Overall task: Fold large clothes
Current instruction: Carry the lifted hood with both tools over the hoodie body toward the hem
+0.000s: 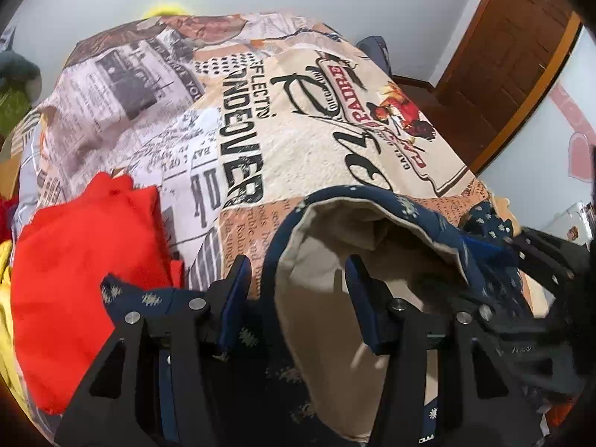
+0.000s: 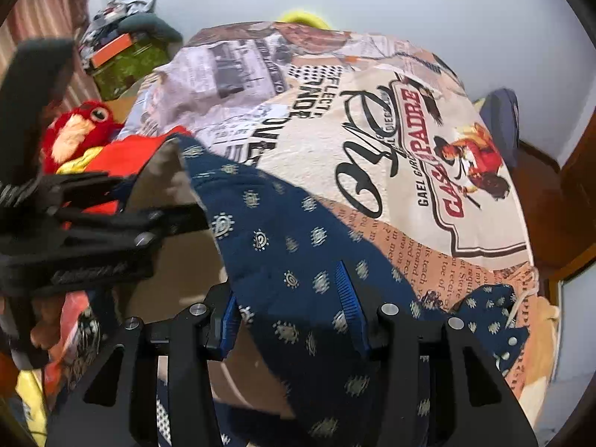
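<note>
A navy blue garment with small pale motifs and a beige lining (image 1: 324, 283) lies bunched at the near edge of the bed; it also shows in the right wrist view (image 2: 298, 246). My left gripper (image 1: 296, 279) is open, its blue-padded fingers (image 1: 238, 287) standing on either side of the garment's open, lining-side fold. My right gripper (image 2: 290, 298) is open with the navy cloth draped between and over its fingers (image 2: 348, 294). The right gripper also shows in the left wrist view (image 1: 495, 249) at the right, by the cloth's edge.
The bed carries a printed newspaper-style cover (image 1: 298, 130) (image 2: 372, 130). A red garment (image 1: 89, 260) and yellow cloth (image 1: 5, 298) lie at the left. A red plush toy (image 2: 78, 130) and cluttered boxes (image 2: 123, 59) sit left of the bed. A wooden door (image 1: 510, 56) stands at the right.
</note>
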Demonstrator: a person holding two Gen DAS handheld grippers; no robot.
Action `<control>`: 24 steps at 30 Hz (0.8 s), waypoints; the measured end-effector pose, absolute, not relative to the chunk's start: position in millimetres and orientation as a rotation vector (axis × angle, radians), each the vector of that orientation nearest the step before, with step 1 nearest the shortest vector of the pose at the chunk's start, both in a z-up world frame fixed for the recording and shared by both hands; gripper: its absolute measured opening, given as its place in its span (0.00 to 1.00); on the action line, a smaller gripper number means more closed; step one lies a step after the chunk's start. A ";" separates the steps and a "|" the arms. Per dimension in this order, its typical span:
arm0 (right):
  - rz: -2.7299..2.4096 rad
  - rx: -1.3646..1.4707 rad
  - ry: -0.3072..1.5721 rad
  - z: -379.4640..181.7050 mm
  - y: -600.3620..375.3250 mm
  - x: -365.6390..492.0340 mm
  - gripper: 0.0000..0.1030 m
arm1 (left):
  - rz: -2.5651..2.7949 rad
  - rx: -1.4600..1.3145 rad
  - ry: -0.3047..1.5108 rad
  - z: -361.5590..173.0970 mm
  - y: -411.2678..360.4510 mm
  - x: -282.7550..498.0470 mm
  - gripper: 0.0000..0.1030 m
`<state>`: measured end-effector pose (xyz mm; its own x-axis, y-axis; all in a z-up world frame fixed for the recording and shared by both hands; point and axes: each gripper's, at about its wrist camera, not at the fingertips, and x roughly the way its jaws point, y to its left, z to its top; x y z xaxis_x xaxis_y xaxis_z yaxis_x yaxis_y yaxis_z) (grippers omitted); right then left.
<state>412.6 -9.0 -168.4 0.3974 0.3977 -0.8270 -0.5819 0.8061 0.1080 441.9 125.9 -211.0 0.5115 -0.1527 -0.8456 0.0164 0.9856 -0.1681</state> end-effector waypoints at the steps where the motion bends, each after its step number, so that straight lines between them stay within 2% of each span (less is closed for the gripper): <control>1: 0.622 -0.188 0.986 -168.0 -11.5 416.9 0.43 | -0.110 -0.141 1.024 -209.7 124.6 442.6 0.46; 2: 0.619 -0.160 0.984 -166.6 -14.6 420.3 0.38 | -0.119 -0.135 1.017 -207.8 122.7 442.5 0.41; 3: 0.619 -0.135 0.977 -164.7 -17.8 423.1 0.34 | -0.126 -0.123 1.012 -205.8 120.3 442.4 0.29; 4: 0.622 -0.113 0.973 -162.4 -21.5 424.6 0.23 | -0.128 -0.109 1.008 -203.3 117.4 441.7 0.19; 7: 0.624 -0.062 0.957 -153.8 -32.3 425.6 0.11 | -0.150 -0.078 0.992 -194.5 109.5 437.2 0.06; 17: 0.685 -0.031 0.874 -94.1 -78.0 372.3 0.08 | -0.364 -0.007 0.893 -137.6 56.8 364.8 0.05; 24: 0.699 -0.045 0.866 -77.0 -108.3 309.8 0.08 | -0.428 -0.008 0.906 -134.1 35.6 308.3 0.05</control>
<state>309.8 -108.3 -77.0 0.4419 0.5459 -0.7118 -0.5807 0.7789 0.2369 308.3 35.6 -134.1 0.5384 -0.3627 -0.7606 0.3564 0.9159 -0.1845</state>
